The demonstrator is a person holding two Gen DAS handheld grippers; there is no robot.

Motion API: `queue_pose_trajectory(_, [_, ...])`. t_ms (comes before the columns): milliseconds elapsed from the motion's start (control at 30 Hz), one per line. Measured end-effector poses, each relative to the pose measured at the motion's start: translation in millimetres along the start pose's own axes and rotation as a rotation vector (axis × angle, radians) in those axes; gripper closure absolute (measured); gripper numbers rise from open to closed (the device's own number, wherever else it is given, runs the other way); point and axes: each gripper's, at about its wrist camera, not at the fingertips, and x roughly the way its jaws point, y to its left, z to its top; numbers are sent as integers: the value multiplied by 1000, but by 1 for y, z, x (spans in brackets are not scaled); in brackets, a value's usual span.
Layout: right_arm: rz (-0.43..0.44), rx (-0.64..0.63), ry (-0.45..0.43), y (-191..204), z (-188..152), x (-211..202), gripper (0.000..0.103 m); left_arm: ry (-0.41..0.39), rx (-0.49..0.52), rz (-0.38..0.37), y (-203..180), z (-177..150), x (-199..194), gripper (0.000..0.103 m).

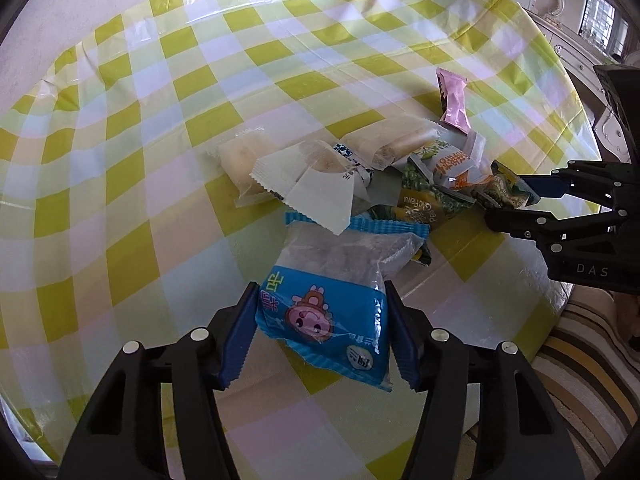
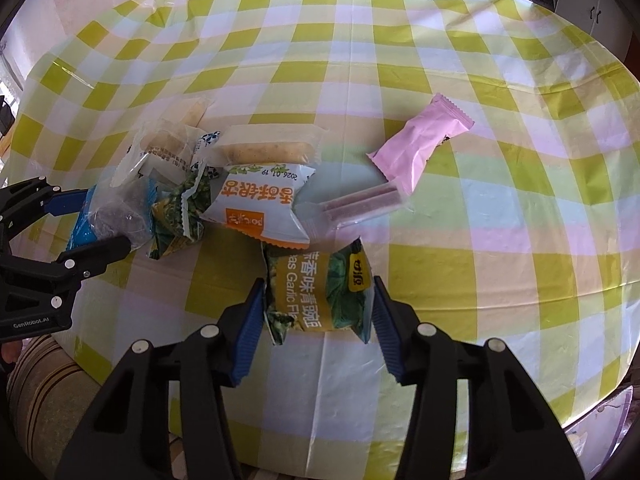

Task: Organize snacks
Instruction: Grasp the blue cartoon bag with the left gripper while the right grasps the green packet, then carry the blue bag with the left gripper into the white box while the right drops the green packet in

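A heap of snack packets lies on a table under a yellow-green checked cloth (image 1: pixel 160 128). My left gripper (image 1: pixel 320 304) is shut on a blue packet with a cartoon face (image 1: pixel 332 256), its blue pads pressing both sides. From the right wrist view this gripper (image 2: pixel 102 224) comes in from the left onto the same blue packet (image 2: pixel 116 208). My right gripper (image 2: pixel 318 306) is shut on a green and yellow pea packet (image 2: pixel 304 276) at the near side of the heap. In the left wrist view the right gripper (image 1: pixel 510 204) enters from the right edge.
A pink packet (image 2: pixel 420 148) and a clear pack of purple sticks (image 2: pixel 360 204) lie right of the heap. Clear cake packets (image 1: pixel 248 164) and a white and orange packet (image 2: pixel 260 204) are in the heap. A striped cushion (image 1: pixel 580 380) sits beyond the table's near edge.
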Motion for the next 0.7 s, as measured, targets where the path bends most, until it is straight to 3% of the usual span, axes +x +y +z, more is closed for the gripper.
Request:
queue_pose_trajectory(367, [-18, -9, -41, 2, -11, -21, 59, -5, -149, 40, -14, -25, -28, 47])
queue_pose_trajectory(700, [-19, 16, -70, -6, -25, -46, 59, -27, -158, 36, -41, -24, -46, 47])
